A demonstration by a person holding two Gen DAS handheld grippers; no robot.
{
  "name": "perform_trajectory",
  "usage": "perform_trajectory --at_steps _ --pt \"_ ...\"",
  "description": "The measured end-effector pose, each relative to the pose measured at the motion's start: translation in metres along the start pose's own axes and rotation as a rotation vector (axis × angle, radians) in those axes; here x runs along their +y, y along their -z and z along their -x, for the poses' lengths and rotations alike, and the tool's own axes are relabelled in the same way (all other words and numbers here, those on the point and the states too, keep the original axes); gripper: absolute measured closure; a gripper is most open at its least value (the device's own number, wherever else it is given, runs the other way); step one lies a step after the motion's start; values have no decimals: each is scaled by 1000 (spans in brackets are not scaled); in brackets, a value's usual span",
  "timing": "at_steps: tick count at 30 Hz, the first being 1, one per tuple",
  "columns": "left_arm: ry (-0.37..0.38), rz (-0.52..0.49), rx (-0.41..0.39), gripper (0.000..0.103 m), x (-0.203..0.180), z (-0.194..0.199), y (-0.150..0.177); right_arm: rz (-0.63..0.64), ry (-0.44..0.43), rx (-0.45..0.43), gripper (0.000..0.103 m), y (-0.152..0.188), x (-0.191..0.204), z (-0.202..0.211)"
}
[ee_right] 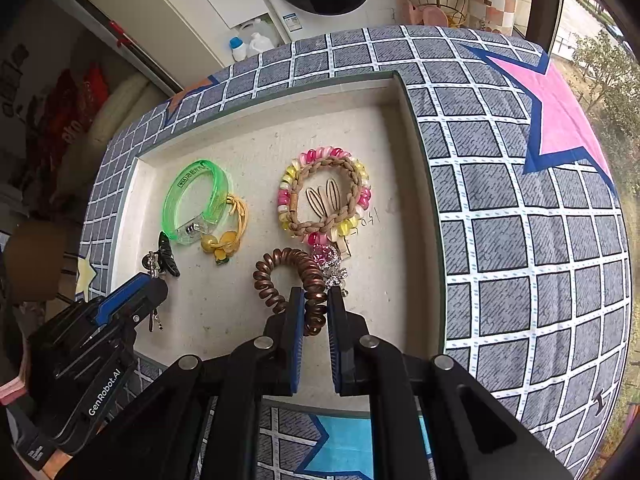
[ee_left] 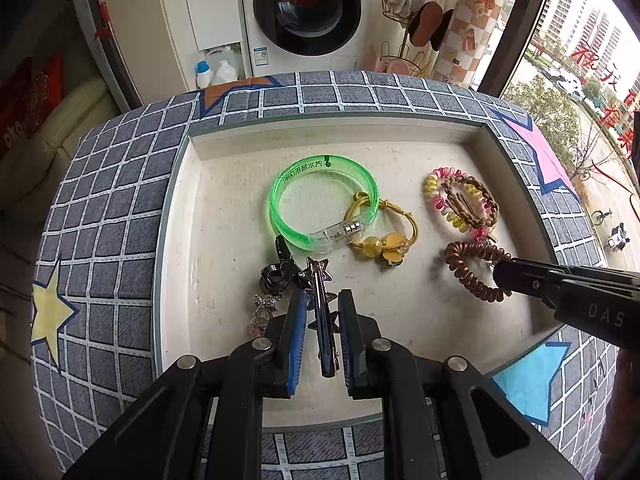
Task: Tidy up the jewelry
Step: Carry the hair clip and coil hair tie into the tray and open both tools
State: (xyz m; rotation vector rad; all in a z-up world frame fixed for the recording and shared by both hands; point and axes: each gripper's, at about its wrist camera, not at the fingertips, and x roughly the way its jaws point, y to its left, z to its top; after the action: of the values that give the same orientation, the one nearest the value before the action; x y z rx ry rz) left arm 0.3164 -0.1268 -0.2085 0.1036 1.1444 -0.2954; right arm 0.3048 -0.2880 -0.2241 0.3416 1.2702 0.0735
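A white tray [ee_left: 224, 216] holds the jewelry. My left gripper [ee_left: 323, 294] has its jaws apart around a dark star hair clip [ee_left: 321, 304], not pressing it. My right gripper [ee_right: 315, 292] is closed on a brown spiral hair tie [ee_right: 298, 280], also seen in the left view [ee_left: 468, 268]. A green bangle [ee_left: 320, 200] overlaps a yellow cord bracelet [ee_left: 384, 232]. A pink-yellow spiral tie with a braided brown band [ee_right: 324, 196] lies further right. A black claw clip [ee_left: 276, 272] and a small crystal charm [ee_left: 262, 312] lie left of the star clip.
The tray sits on a grey checked cloth [ee_left: 120, 184] with coloured stars. A washing machine [ee_left: 308, 8] and detergent bottles [ee_left: 216, 70] stand behind the table. A window [ee_left: 580, 80] is at the right. A crystal bow charm [ee_right: 334, 274] lies beside the brown tie.
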Motion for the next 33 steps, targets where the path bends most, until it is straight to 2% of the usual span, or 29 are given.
perform_trajectory --at_steps 20,27,28,30,31,33 --pt "-60 -18 54 74 -4 -19 4 10 33 2 90 -3 3 -11" --pt "-91 -62 31 74 -9 -10 5 4 11 21 89 -3 2 -11" --pt "-94 -64 31 74 -9 -10 5 -2 6 25 87 -3 1 -11" --pt "-100 -63 31 74 -9 -9 5 -17 -7 31 72 -2 -2 -11" --pt "-102 -62 32 74 -9 -9 5 -22 -13 29 58 -1 -3 -9" --pt "-114 -61 28 74 -9 -9 4 -19 -18 15 54 -1 -3 -5"
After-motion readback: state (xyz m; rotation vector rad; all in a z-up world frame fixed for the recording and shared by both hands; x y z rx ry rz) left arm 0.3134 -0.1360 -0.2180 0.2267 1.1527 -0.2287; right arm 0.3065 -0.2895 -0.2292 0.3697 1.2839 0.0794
